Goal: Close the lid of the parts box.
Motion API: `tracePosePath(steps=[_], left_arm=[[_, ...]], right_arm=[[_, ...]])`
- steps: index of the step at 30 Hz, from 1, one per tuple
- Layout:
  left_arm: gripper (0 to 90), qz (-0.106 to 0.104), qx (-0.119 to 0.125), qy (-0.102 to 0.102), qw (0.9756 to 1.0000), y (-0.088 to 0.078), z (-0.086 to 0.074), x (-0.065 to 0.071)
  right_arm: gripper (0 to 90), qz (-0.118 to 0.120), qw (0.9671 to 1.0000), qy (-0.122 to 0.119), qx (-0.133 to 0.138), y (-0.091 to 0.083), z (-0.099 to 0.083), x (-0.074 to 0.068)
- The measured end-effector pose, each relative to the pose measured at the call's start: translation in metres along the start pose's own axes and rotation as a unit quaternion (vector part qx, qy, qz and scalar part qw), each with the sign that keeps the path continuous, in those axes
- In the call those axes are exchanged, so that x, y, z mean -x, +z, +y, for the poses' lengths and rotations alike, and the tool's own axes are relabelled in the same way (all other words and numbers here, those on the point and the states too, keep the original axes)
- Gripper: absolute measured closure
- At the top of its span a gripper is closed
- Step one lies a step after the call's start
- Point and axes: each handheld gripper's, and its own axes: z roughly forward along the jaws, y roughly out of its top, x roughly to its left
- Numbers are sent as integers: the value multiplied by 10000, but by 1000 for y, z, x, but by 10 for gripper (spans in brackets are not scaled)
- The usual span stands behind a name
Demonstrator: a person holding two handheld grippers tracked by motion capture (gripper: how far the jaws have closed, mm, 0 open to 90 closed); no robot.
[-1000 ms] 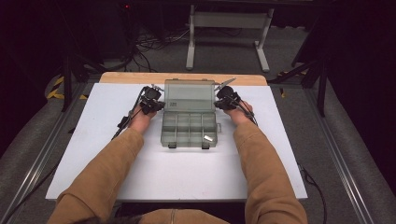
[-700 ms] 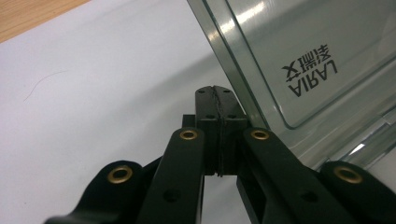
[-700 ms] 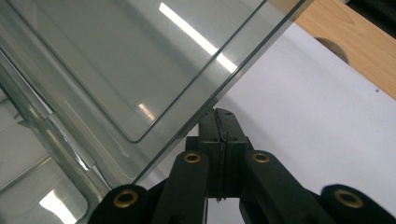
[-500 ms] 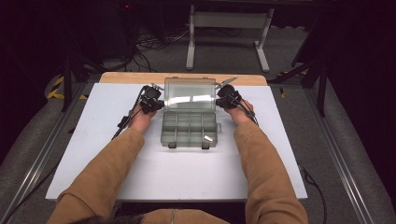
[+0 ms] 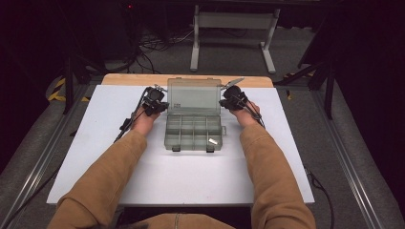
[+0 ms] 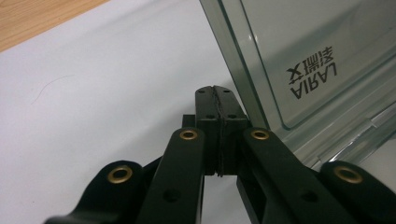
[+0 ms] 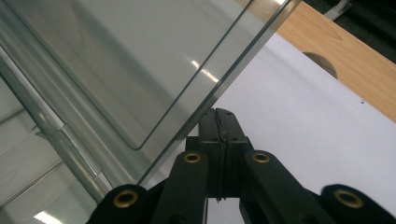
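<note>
Organizer box point(image 5: 193, 131) of clear grey plastic sits open at the middle of the white tabletop point(image 5: 143, 181), its lid point(image 5: 194, 95) raised at the far side (a small pale piece lies in a near right compartment). Left hand-held gripper point(image 5: 162, 106) and right hand-held gripper point(image 5: 223, 102) flank the lid's edges, each with jaws pressed together on nothing.
</note>
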Motion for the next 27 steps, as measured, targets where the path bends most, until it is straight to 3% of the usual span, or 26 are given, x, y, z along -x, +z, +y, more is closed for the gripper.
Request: tracePosePath(steps=[27], left_arm=[[892,-30,166,116,9998,-11,3,-1]], right_arm=[[900,17,9998,-33,197,-12,3,-1]])
